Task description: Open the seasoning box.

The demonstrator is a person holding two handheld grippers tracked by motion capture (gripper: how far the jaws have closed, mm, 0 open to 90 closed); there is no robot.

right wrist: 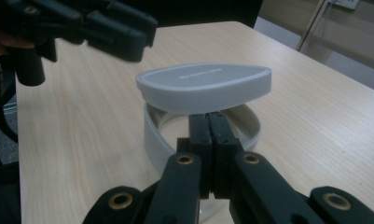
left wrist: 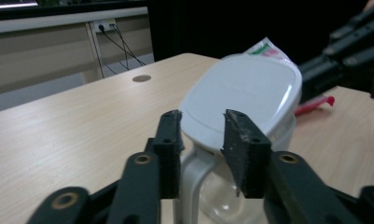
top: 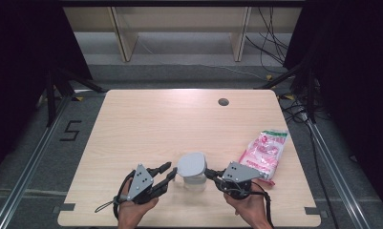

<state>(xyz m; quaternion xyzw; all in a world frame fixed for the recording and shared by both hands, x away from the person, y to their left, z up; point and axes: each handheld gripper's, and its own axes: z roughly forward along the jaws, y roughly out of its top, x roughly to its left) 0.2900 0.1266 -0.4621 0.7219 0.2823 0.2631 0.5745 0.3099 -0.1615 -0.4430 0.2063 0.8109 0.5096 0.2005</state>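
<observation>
a clear jar (top: 193, 181) with a white collar stands near the front edge of the wooden worktop (top: 146, 124). its grey lid (top: 191, 164) sits tilted and lifted above the collar. the right gripper (top: 211, 174), jaws pressed together, reaches under the lid at the jar's rim. the left gripper (top: 169, 171) is parted, jaws just beside the lid, not pressing it. a pink-and-white packet (top: 264, 150) lies near the right edge.

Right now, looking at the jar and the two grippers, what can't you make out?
- Jar contents: high view, lid covers the mouth.
- Right gripper hold: right gripper view, shut fingers reach under the raised lid, which hides their tips.
- Lid lettering: right gripper view, too small.
- Packet print: high view, too small.
</observation>
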